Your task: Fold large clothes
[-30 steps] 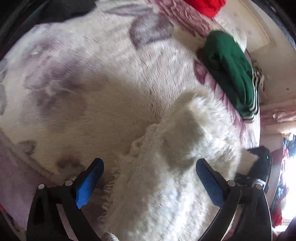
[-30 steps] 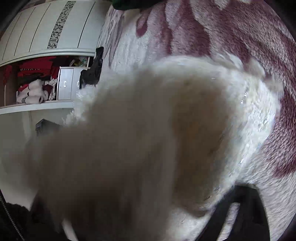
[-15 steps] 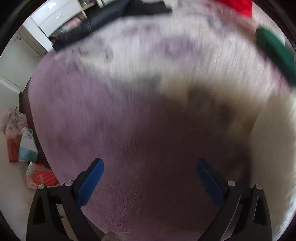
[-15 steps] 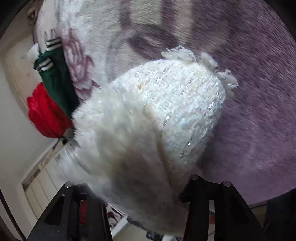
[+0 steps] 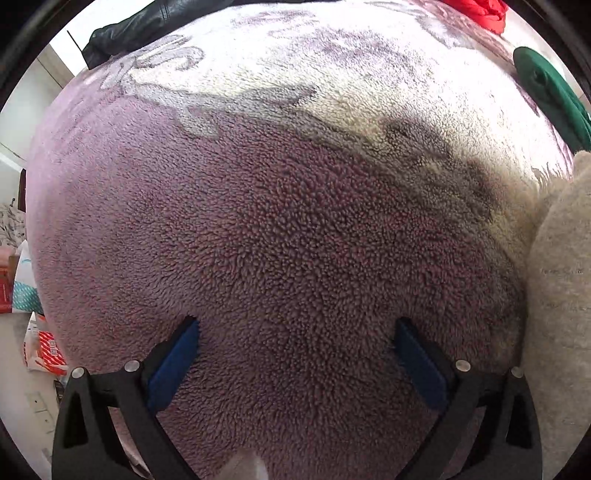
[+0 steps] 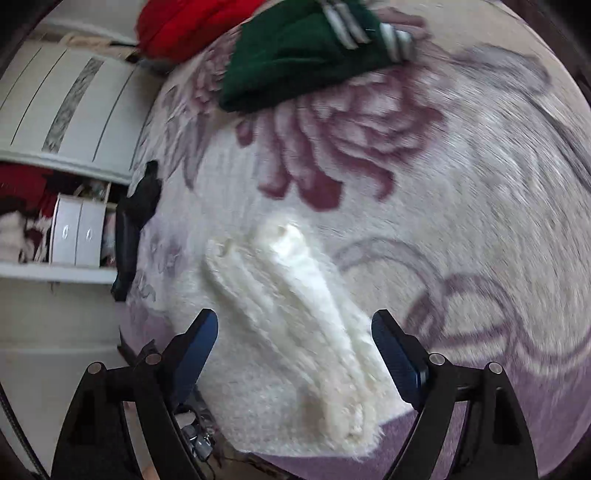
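Your left gripper [image 5: 295, 343] is spread wide w/ nothing between its blue pads [image 5: 173, 363]; it sits low over the mauve part of the fluffy purple-and-cream flowered blanket [image 5: 295, 229], tips close to the pile, tho I can't tell if they touch it. Your right gripper [image 6: 295, 350] is also released, jaws apart, empty.

Landmark = the fuzzy cream-white knit garment [image 6: 295, 332]. In the right wrist view it lies folded into a long bundle on the blanket, running from between your right gripper's fingers away toward the big plum rose print. The near end sits between the two blue pads [image 6: 399, 362] but neither pad presses it; a lengthwise crease runs down the middle. Its near edge, w/ wispy fringe, lies on the mauve border of the blanket. In the left wrist view the same garment [image 5: 557, 295] shows only as a pale mass at the right edge, just beside your left gripper's right finger.

Beyond the cream garment, at the far side of the blanket past the rose: a dark green folded garment w/ white-striped cuffs [image 6: 295, 55], and next to it, farther out, a red folded garment [image 6: 192, 26]. To the left of the cream garment, at the blanket's edge, a black object [image 6: 133, 221], too blurred to ID. Past that, a white wardrobe w/ open shelves [image 6: 62, 140] holding clothes. In the left wrist view, a black leather-look item [image 5: 147, 26] lies at the blanket's far edge, well apart from the cream garment.
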